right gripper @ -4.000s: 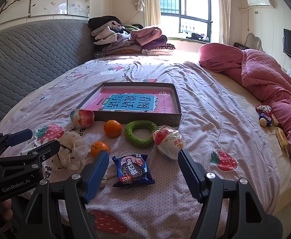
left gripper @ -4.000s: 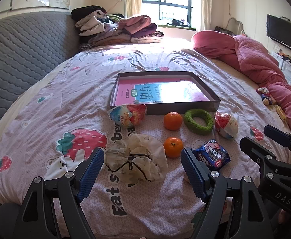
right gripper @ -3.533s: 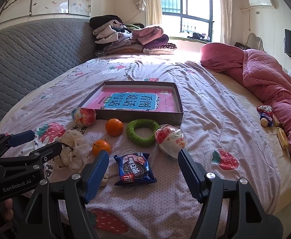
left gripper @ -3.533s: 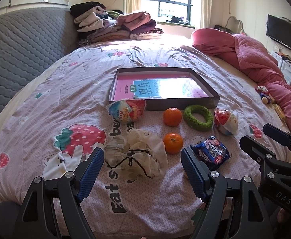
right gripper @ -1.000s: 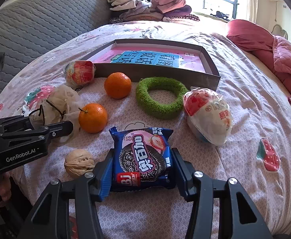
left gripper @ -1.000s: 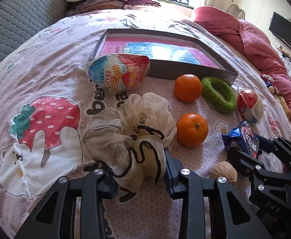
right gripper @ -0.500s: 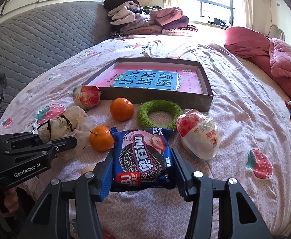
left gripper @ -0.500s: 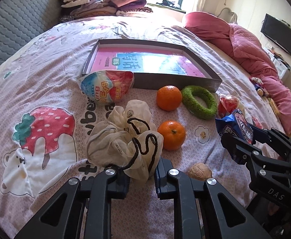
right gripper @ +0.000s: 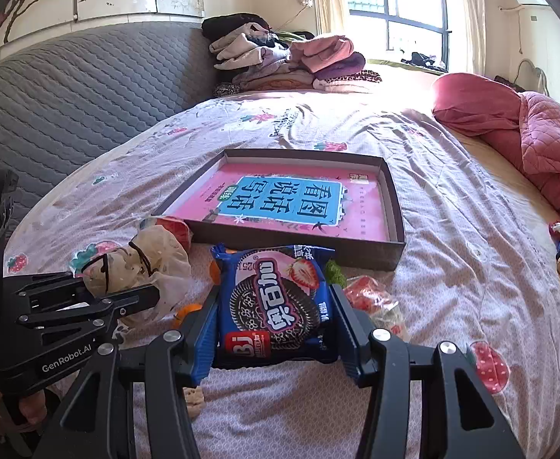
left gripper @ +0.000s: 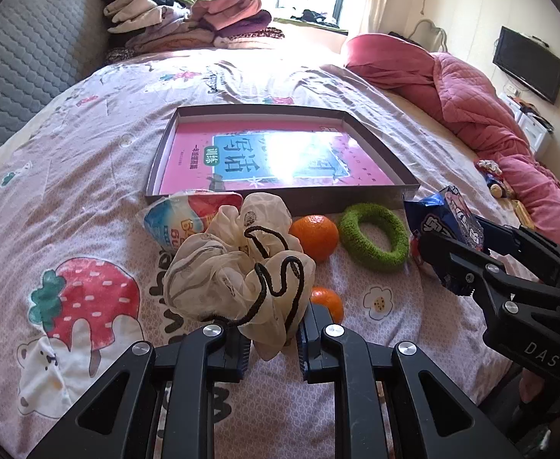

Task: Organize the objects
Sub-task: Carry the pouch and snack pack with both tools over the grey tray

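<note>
My left gripper point(left gripper: 273, 348) is shut on a cream mesh drawstring pouch point(left gripper: 237, 267), lifted off the bed. My right gripper point(right gripper: 276, 329) is shut on a blue cookie packet point(right gripper: 276, 298), also held above the sheet; the packet point(left gripper: 448, 225) shows at the right of the left wrist view. Ahead lies a shallow dark box point(left gripper: 375, 149) with a pink book inside. Before it lie an orange point(left gripper: 316, 231), a second orange point(left gripper: 327, 300) partly behind the pouch, a green ring point(left gripper: 373, 237), and a blue-red snack bag point(left gripper: 176, 216). The other snack bag point(right gripper: 375, 302) sits right of the packet.
A walnut point(right gripper: 193, 399) lies on the sheet under my right gripper. Folded clothes point(right gripper: 287, 57) are piled at the far end of the bed, a pink quilt point(right gripper: 528, 130) lies along the right, and a grey padded headboard point(right gripper: 69, 91) borders the left.
Both grippers have risen with their loads: the pouch and the cookie packet are now clear of the sheet. The left jaws closed tighter on the pouch.
</note>
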{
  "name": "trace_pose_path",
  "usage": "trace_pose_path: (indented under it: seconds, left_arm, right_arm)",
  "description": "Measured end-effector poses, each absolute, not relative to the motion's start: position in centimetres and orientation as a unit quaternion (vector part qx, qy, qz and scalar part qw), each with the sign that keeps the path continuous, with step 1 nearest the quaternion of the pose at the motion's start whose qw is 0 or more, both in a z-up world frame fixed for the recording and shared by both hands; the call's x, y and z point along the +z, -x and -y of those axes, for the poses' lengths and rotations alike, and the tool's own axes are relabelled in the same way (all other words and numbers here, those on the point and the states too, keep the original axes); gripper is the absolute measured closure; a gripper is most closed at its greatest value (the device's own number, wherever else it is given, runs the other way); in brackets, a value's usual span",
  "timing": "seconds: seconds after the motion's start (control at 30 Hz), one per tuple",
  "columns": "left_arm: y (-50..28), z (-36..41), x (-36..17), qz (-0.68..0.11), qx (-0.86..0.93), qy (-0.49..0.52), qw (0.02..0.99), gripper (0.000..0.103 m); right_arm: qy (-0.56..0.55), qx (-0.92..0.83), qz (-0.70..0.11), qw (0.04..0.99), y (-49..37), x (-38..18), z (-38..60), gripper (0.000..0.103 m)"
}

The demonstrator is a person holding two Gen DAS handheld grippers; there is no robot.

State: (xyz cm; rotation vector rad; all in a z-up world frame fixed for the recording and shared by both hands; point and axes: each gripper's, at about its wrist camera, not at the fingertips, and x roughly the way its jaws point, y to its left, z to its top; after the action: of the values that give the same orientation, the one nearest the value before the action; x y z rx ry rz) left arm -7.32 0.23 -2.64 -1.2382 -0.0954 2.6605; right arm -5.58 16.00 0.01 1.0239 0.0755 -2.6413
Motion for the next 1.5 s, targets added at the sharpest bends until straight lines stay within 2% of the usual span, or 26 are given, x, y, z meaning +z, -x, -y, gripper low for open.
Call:
trace_pose_path:
  seconds: [0.53,0.8,1.27,1.5]
  left_arm:
    - [14.5,0.2,0.2,0.028,0.911,0.396,0.11,0.084]
    - [17.7,0.9,-0.1,0.04,0.908,0.401,0.112,0.084]
    - [24.0,1.0,-1.3,0.03,0.9,0.419,0.114,0.084]
    - [25.7,1.6,-3.6,0.041,0.884,0.451,0.113,0.084]
  right_arm:
    - [-0.328,-0.933,-0.035,0.146,11.6,2.5,-16.0,0.05]
    - [-0.329,-0.933,-0.043,0.143,15.0,2.7,-15.9,0.05]
    - [-0.375,-0.917,-0.058,0.122,21.3,0.0,-17.2,0.05]
    - [-0.418,-0.898,-0.057,0.125,24.2,-2.5,-17.5,0.05]
